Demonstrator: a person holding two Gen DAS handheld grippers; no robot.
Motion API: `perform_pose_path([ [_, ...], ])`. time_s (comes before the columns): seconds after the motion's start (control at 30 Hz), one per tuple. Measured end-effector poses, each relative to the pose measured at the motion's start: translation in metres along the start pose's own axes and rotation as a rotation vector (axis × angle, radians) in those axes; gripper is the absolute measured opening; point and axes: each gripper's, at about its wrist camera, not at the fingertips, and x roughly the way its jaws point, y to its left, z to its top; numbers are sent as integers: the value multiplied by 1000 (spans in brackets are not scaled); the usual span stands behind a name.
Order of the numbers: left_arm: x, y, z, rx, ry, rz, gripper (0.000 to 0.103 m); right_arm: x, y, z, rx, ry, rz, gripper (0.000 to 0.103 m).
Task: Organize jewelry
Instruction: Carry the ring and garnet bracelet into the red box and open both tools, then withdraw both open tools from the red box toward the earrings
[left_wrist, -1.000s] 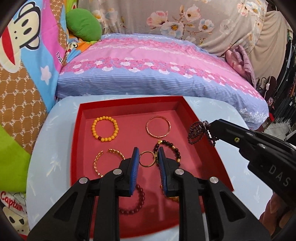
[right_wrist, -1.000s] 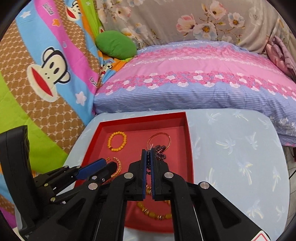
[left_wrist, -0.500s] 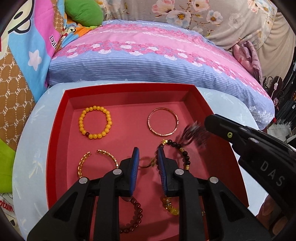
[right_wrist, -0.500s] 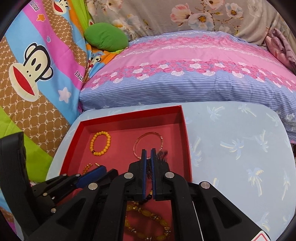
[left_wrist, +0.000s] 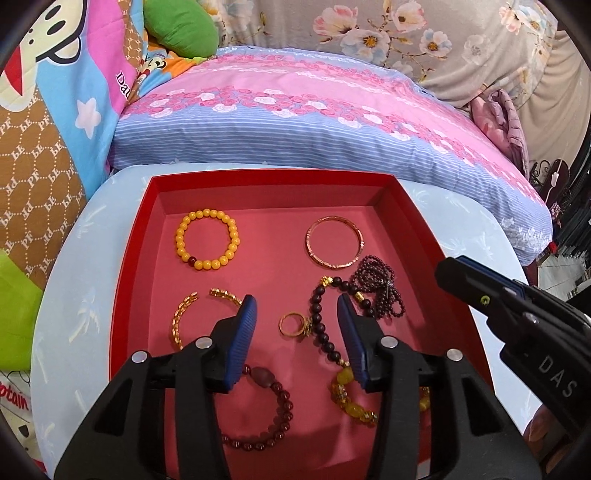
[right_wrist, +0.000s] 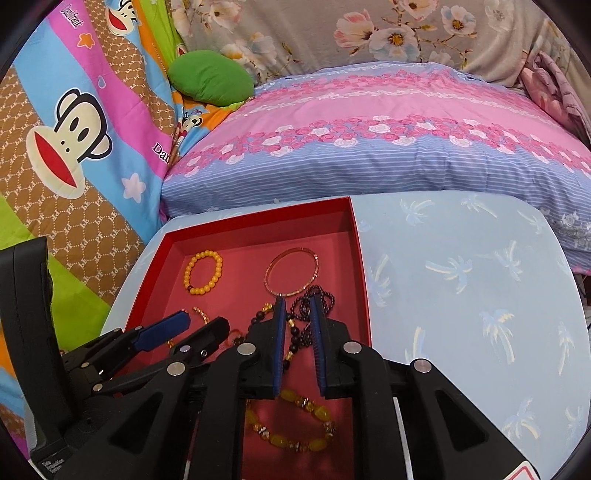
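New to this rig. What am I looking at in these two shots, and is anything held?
No robot: a person holds a two-finger tool in each hand, each with a fisheye camera looking along its fingers. One view is from the left tool, the other from the right tool. Below is a red tray on a pale blue table, holding bracelets, a bangle and a gold ring. Both tools' jaws are opening; neither grips anything. The purple bead strand lies in the tray.
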Motion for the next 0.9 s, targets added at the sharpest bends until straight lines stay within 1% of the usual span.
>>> perform_pose_path([
  [0.13,-12,-4,-6,15,-17,4,43,-11,2,-11,-5,-2,1,15],
  [0.4,-44,-5,-23,1,-41,-9,43,-45,13,-34,-36,-17,6,15],
  [0.67,-76,-4,-50,-14,-55,-9,43,-75,19,-66,-37,-9,26,15],
  [0.9,-100,1,-81,-31,-58,-7,43,-94,25,-101,-51,9,40,15],
])
